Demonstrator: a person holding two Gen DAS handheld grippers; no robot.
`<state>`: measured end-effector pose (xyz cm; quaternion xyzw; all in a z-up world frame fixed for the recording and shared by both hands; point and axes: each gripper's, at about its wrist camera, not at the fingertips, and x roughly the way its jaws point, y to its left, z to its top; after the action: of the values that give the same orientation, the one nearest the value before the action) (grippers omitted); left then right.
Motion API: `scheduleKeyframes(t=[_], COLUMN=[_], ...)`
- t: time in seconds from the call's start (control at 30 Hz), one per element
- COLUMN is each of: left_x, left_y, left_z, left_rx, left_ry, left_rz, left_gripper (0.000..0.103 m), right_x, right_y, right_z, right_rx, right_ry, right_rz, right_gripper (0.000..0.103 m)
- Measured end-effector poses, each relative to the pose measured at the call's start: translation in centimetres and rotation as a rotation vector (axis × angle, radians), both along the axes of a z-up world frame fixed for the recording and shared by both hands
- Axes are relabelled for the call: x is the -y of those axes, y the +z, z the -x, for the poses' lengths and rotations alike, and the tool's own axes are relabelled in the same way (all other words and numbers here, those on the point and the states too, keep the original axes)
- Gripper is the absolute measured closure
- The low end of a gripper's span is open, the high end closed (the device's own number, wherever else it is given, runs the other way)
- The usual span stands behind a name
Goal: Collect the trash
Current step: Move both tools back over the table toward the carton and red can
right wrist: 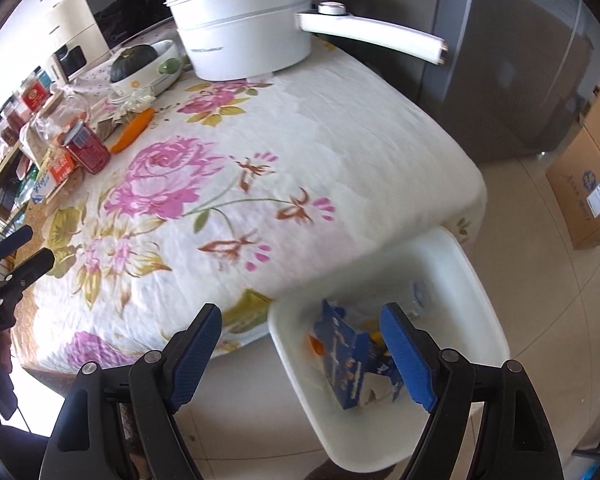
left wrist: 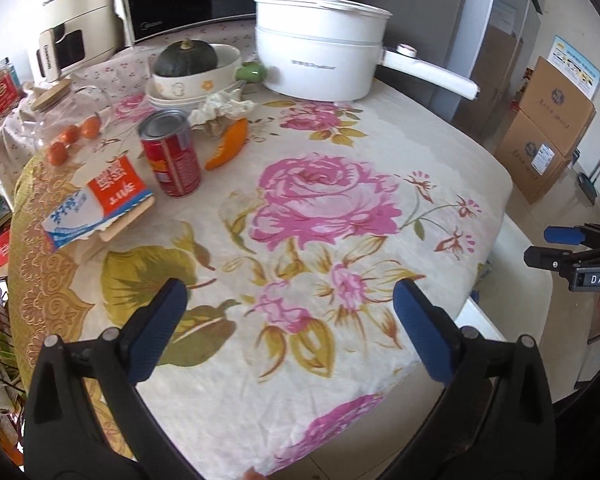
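Observation:
A red can (left wrist: 171,155) stands open-topped on the floral tablecloth at the left; it also shows in the right wrist view (right wrist: 87,148). A torn blue, white and orange carton (left wrist: 96,204) lies in front of it. An orange peel (left wrist: 228,145) and a crumpled tissue (left wrist: 222,107) lie behind the can. My left gripper (left wrist: 290,296) is open and empty above the table's near edge. My right gripper (right wrist: 300,320) is open and empty above a white bin (right wrist: 460,264) beside the table, which holds a blue box (right wrist: 346,356) and other scraps.
A white electric pot (left wrist: 320,60) with a long handle stands at the table's back. A bowl with a green squash (left wrist: 188,60), small oranges (left wrist: 70,136) and a glass jar (left wrist: 56,112) stand at the left. Cardboard boxes (left wrist: 548,136) stand on the floor at the right.

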<state>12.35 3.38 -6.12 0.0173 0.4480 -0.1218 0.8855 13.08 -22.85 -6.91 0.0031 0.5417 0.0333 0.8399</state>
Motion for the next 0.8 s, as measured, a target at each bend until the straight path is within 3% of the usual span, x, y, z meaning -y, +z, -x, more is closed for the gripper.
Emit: scheduleKeyframes(t=[0.33, 0.57, 0.8], left_x=[-7.8, -12.0, -13.5], left_y=[-2.0, -1.3, -0.9], left_z=[-0.7, -1.8, -5.7], left_rx=[-0.009, 0.013, 0.015], left_ry=[0.126, 0.156, 0.023], left_rz=[-0.06, -0.09, -0.169], left_gripper=[0.001, 0.001, 0.001], right_x=[-5.6, -7.9, -9.7], right_y=[-1.0, -1.9, -2.7], right_z=[-2.4, -4.0, -5.4], right_rx=[-0.012, -0.032, -0.043], right_ry=[0.082, 0.101, 0.122], right_rz=[0.009, -0.006, -0.006], right_gripper=[0.019, 0.019, 0.019])
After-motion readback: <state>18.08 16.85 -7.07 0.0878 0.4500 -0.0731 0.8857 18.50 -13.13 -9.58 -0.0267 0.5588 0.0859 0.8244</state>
